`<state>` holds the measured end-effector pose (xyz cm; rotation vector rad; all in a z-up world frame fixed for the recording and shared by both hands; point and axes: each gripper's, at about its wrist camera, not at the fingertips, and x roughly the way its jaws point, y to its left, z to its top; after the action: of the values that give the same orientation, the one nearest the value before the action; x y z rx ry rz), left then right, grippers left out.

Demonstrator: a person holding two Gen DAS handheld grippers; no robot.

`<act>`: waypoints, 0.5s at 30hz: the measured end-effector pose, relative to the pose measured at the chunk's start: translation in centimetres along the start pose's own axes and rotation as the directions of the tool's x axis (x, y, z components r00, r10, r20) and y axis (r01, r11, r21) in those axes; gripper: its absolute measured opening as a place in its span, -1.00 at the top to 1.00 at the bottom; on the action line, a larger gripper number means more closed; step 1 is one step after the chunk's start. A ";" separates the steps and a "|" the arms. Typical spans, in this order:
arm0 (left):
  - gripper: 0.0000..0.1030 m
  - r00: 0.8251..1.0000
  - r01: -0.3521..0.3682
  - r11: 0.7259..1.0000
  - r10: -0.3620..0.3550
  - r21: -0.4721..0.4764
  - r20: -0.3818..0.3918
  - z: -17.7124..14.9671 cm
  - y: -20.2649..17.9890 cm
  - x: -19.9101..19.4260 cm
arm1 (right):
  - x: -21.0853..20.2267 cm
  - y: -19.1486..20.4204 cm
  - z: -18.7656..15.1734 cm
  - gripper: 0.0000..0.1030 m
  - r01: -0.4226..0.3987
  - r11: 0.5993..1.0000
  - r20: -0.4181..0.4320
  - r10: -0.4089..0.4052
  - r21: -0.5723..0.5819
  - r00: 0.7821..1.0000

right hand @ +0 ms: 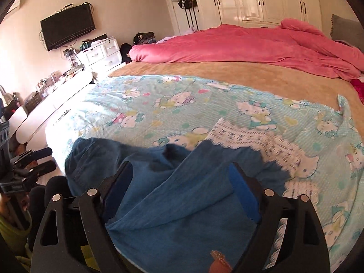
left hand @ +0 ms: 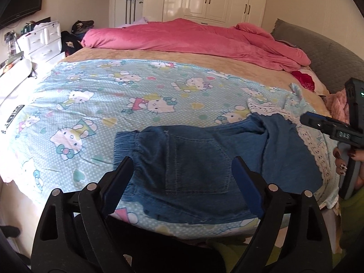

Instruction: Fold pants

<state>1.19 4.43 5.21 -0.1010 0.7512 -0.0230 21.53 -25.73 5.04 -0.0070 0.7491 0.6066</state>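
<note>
Blue denim pants (left hand: 193, 159) lie flat near the front edge of a bed, on a cartoon-cat sheet (left hand: 91, 95). They look partly folded, one leg bunched at the right. A likely risk: the loose leg slides off the edge, or a careless regrasp drags the layers crooked. The left gripper (left hand: 182, 182) hovers above the fabric, jaws spread wide, pinching nothing. The right gripper (right hand: 179, 186) likewise stands spread and empty.

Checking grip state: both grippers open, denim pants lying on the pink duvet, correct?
Not quite. The denim pants lie on the blue cat-print sheet, not the pink duvet, as the left wrist view shows. Left gripper and right gripper are open.
</note>
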 end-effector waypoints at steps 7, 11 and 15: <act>-0.59 0.993 0.113 0.994 -0.113 0.005 -0.033 2.1 -3.4 2.2 | 2.7 -3.5 3.3 -0.65 0.035 0.998 -0.073 -0.031 0.053 0.997; -0.59 0.982 0.178 0.984 -0.177 0.012 -0.073 2.6 -6.0 4.3 | 5.0 -5.9 4.3 -0.65 0.046 0.993 -0.140 -0.031 0.109 0.990; -0.59 0.965 0.236 0.971 -0.230 0.033 -0.129 2.4 -8.7 6.9 | 6.3 -7.3 4.7 -0.65 0.062 0.991 -0.178 -0.040 0.122 0.983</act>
<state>8.06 -4.43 3.12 -0.1424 0.8601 -0.2736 31.91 -27.52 2.95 0.0376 0.9551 0.5125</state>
